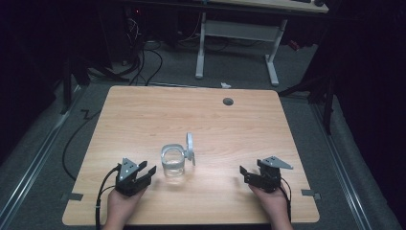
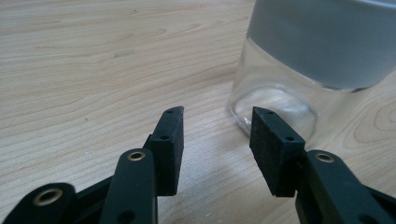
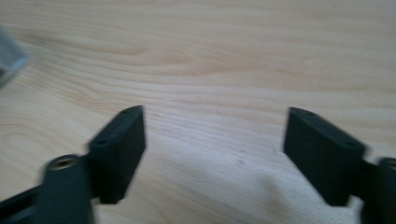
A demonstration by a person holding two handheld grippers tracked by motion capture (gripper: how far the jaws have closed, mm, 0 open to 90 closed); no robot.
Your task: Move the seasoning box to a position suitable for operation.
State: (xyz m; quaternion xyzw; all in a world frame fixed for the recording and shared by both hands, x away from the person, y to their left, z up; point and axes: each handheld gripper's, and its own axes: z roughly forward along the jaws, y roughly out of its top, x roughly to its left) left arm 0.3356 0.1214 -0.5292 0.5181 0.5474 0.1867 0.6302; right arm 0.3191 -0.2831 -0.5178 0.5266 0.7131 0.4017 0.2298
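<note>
Looking down from the high view, a light wooden table (image 1: 143, 115) carries a clear glass jar (image 1: 173, 161) that stands upright near the middle of the front half, and its round lid (image 1: 190, 146) stands on edge, touching the jar's rim at the far right side. The left gripper (image 1: 147, 168) is held in the person's left hand (image 1: 122, 203) just beside the jar, its jaws apart and pointing toward the glass but not touching it. The right gripper (image 1: 245, 173) is held in the right hand (image 1: 270, 201) well apart from the jar, near the right front of the table, and its jaws are apart too. A small grey round cap (image 1: 228, 101) sits in the table near the far edge. From the left gripper view, the two black jaws stand open with nothing between them, and the jar (image 2: 299, 70) rises close ahead, a little to the right, with a frosted band above its clear base. From the right gripper view, which is somewhat blurred, the jaws stand widely apart over bare wood (image 3: 224, 70), and a blurred bit of glass (image 3: 9, 63) shows at the left edge.
</note>
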